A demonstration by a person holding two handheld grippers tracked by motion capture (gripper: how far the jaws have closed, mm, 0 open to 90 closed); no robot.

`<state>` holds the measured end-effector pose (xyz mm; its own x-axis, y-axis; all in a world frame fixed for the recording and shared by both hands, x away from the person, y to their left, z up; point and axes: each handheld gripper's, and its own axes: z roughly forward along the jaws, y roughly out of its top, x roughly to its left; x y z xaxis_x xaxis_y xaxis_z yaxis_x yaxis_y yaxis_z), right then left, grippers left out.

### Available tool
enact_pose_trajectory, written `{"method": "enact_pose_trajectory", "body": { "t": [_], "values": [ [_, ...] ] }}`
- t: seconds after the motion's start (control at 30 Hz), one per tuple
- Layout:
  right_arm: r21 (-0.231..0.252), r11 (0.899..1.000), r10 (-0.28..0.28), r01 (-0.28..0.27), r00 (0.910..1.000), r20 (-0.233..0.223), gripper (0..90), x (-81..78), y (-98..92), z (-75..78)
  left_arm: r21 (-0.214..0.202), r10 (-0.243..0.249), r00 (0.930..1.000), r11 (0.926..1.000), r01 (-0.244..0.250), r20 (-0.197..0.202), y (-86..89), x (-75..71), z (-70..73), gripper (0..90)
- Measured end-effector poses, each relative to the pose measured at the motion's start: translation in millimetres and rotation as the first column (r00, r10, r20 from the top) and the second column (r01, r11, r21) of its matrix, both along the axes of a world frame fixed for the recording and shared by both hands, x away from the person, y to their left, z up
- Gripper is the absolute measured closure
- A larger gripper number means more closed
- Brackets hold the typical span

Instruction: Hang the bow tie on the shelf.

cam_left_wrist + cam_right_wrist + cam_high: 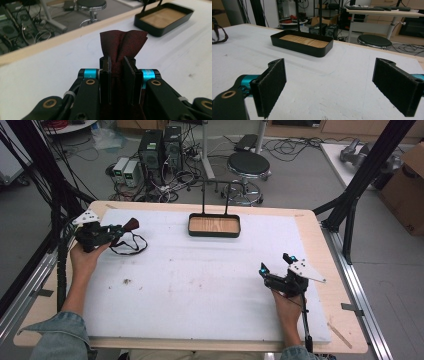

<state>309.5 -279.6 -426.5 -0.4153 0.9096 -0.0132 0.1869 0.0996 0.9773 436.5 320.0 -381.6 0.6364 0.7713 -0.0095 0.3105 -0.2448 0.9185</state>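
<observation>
We've got the left gripper (117,65) clamped on a dark red cloth pouch (122,45), pinched at the bunched neck, fabric fanning out past the pads. In the high view the pouch (131,224) sits at the far-left of the white mat (200,285), at the gripper (119,231) tip, w/ a thin black cord (131,245) looping down onto the mat beside it. Can't tell if the pouch body is off the surface yet.

Handling, our read: soft, light, no stiffness, will sag & swing. Fabric looks matte, prob not slippery, but thin folds can creep out of a pinch. Neck grip is the right spot, bunched = thickest. Cord may drag/snag, watch it.

Right gripper (329,85) is spread wide, nothing between pads, idle near-right on the mat (278,268). Black tray w/ wood base (214,225) is far-centre, well apart from both.
</observation>
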Motion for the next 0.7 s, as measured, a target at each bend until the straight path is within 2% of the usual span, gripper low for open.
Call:
{"method": "enact_pose_trajectory", "body": {
  "t": [0.1, 0.3, 0.47, 0.7],
  "values": [
    [0.002, 1.0, 0.001, -0.001, 1.0, 0.002, 11.0, 0.1, 0.0, 0.0, -0.058, -0.032, 0.9992, 0.9977, 0.033, 0.024, -13.9, 2.9, 10.1, 76.3],
    [0.005, 1.0, 0.004, -0.004, 1.0, 0.0, 11.0, 0.1, -0.1, -0.1, -0.101, -0.088, 0.9941, 0.9905, 0.094, 0.065, -44.9, 14.7, 31.5, 76.3],
    [0.001, 1.0, 0.007, -0.007, 1.0, 0.004, 11.0, 0.2, -0.1, 0.1, -0.095, -0.109, 0.9911, 0.9887, 0.116, 0.076, -69.4, 28.0, 48.1, 76.2],
    [0.005, 1.0, 0.015, -0.015, 0.9999, 0.002, 11.0, 0.0, 0.3, 0.1, -0.106, -0.135, 0.9871, 0.9839, 0.144, 0.086, -95.9, 46.2, 59.2, 76.3]
  ]
}}
